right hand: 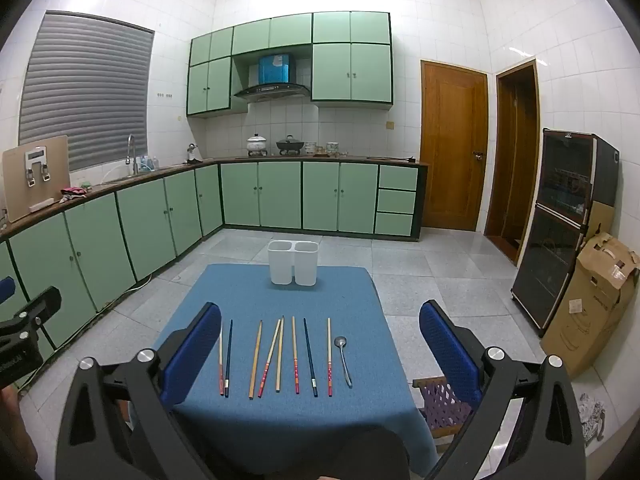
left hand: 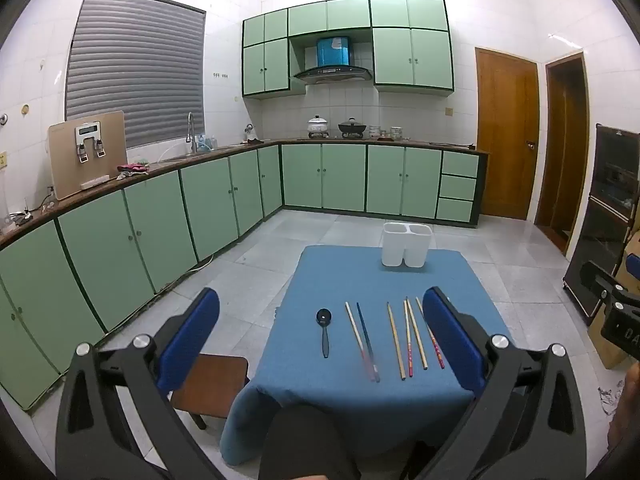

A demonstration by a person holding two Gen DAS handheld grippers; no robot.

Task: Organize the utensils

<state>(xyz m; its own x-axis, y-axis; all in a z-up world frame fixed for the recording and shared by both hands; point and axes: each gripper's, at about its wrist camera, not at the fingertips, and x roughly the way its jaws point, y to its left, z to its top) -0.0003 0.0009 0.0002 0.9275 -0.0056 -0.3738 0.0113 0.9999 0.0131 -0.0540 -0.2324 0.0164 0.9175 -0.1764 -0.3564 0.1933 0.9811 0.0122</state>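
We held both grippers above the near edge of a table draped in a blue cloth [right hand: 280, 420], the left gripper [left hand: 320, 344] and the right gripper [right hand: 320, 352] each spread wide with nothing between the blue pads. Along the near edge lay a row of chopsticks [right hand: 280, 354], 8 countable in the right wrist view, with a black spoon [left hand: 324, 330] at the row's left end and a metal spoon [right hand: 343, 360] at its right end. A white 2-compartment holder [right hand: 293, 262] stood upright at the middle of the far edge, well apart from the utensils.
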